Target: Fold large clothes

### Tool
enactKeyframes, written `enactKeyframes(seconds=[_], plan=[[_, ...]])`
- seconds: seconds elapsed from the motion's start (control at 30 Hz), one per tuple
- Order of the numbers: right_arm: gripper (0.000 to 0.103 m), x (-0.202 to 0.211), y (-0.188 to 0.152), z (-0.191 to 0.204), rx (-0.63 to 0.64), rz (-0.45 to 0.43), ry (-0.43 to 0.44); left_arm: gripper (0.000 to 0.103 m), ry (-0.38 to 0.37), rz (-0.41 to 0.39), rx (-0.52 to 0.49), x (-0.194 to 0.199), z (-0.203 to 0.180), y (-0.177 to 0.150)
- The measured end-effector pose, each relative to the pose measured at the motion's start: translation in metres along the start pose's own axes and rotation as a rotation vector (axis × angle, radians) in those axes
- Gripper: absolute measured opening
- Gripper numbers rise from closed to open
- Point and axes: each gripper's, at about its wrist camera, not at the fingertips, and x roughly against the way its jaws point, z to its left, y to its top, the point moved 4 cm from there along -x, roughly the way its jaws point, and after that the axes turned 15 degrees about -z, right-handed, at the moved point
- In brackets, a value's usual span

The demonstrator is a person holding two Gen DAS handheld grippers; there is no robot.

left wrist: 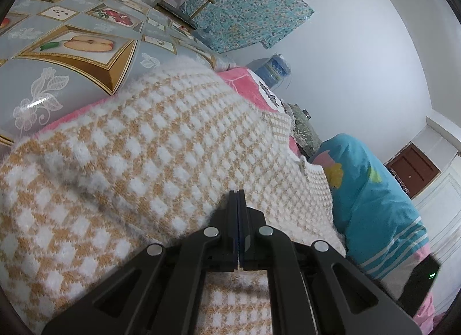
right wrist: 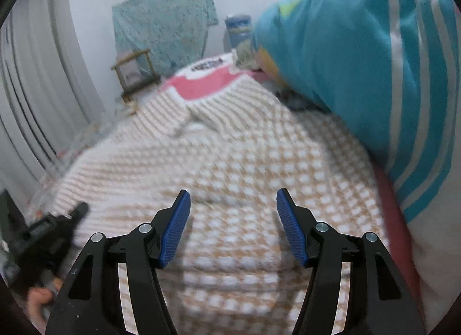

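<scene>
Checked knit sweater point(right wrist: 230, 162), tan and white, lies spread on bed over pink blanket point(right wrist: 198, 84), beside blue pillow point(right wrist: 360, 70). Left tool point(left wrist: 237, 194) pressed fully together, tips low against sweater; cannot tell if fabric is pinched. Right tool point(right wrist: 233, 208) stands wide above sweater, nothing between blue pads point(right wrist: 175, 228).

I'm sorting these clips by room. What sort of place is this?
Most likely a bedroom: a checked knit sweater lies spread on a pink bedspread, with a blue pillow beside it and a small wooden chair by the wall.
</scene>
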Motion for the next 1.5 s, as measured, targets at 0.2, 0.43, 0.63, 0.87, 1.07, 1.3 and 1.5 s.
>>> enactKeyframes(seconds=[0.2,0.43,0.63,0.87,1.07,1.3,1.5], plan=[[0.058,-0.016,0.004,0.032,0.019,0.055,0.025,0.003,-0.003,-0.006,-0.011,-0.001,-0.002,-0.002],[0.058,-0.035,-0.018,0.039,-0.008,0.129,0.112,0.003,-0.002,-0.005,-0.013,-0.001,-0.002,-0.002],[0.054,-0.031,-0.014,0.002,-0.181,0.106,0.088,0.003,-0.003,-0.006,-0.014,-0.001,-0.003,-0.002],[0.002,-0.027,-0.017,-0.028,-0.264,0.093,-0.04,0.003,-0.003,-0.006,-0.013,-0.002,-0.003,-0.002],[0.0,-0.023,-0.018,-0.039,-0.276,0.078,-0.098,0.003,-0.004,-0.007,-0.012,-0.002,-0.003,-0.002],[0.0,-0.013,-0.025,-0.054,-0.358,0.049,-0.053,0.003,-0.006,-0.007,-0.011,-0.002,-0.003,-0.002],[0.0,-0.003,-0.027,-0.068,-0.432,0.021,-0.079,0.003,-0.009,-0.006,-0.008,-0.002,-0.003,-0.002]])
